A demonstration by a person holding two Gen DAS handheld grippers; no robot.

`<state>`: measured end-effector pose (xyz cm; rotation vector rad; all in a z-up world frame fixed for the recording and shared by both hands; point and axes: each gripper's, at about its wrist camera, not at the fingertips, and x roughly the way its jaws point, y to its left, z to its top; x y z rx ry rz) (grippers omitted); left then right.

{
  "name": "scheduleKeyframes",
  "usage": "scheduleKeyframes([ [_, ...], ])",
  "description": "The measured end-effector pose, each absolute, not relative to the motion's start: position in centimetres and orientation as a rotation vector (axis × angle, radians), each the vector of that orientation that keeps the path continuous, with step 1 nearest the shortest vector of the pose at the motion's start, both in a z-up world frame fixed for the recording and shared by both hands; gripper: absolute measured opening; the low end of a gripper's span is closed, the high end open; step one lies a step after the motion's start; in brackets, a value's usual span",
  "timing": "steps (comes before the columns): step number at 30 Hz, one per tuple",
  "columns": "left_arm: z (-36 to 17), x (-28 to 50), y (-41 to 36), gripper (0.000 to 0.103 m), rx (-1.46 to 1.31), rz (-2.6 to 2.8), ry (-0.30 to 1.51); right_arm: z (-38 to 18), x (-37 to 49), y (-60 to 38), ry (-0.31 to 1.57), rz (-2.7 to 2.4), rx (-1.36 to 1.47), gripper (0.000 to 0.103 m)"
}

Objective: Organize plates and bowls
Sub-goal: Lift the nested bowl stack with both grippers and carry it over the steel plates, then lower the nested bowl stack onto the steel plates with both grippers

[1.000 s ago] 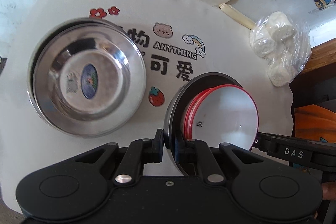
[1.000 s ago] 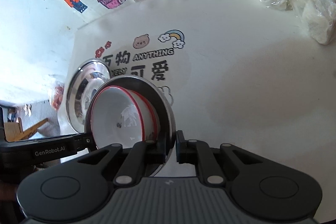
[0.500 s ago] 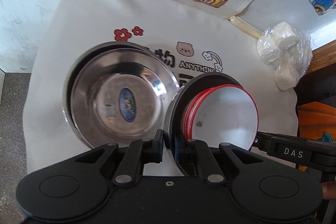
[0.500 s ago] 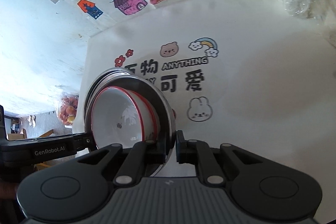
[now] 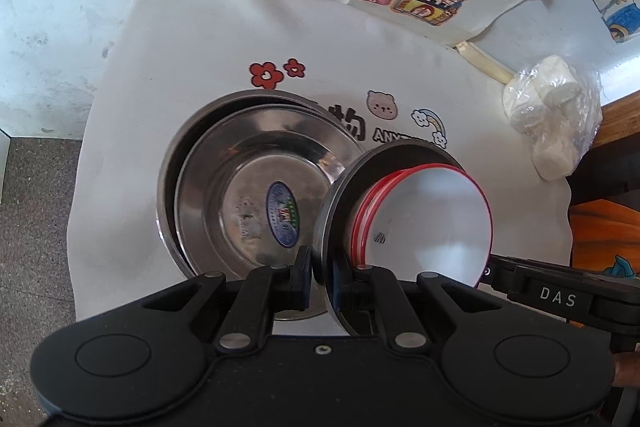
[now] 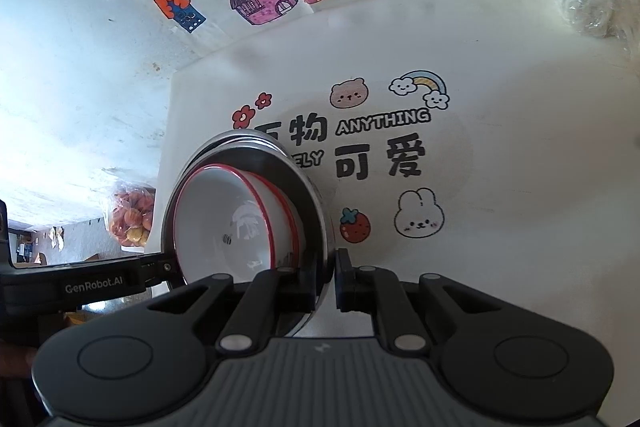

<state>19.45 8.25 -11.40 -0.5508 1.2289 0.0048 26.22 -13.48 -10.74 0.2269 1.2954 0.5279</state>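
Both our grippers, left (image 5: 321, 277) and right (image 6: 333, 277), pinch opposite rims of a round steel plate (image 5: 340, 203) carrying red-rimmed white bowls (image 5: 432, 223) above stacked steel dishes (image 5: 248, 163).

Open cloth (image 6: 500, 187) right of the stacked steel bowls (image 5: 248, 195); far right blocked by plastic-wrapped bundle (image 5: 554, 119) near the table edge.

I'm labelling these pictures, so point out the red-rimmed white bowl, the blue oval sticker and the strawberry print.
red-rimmed white bowl (image 5: 432, 223), left wrist view, inner wall
blue oval sticker (image 5: 283, 213), left wrist view, its centre
strawberry print (image 6: 355, 225), right wrist view, red body
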Motion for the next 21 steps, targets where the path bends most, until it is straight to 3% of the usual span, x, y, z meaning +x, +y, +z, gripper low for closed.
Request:
scheduleKeyframes([
  [21,-12.8,20.7,12.2,0.008,-0.572,0.063,1.242,-12.5,28.1,-8.8,1.322,0.557,0.203,0.010],
])
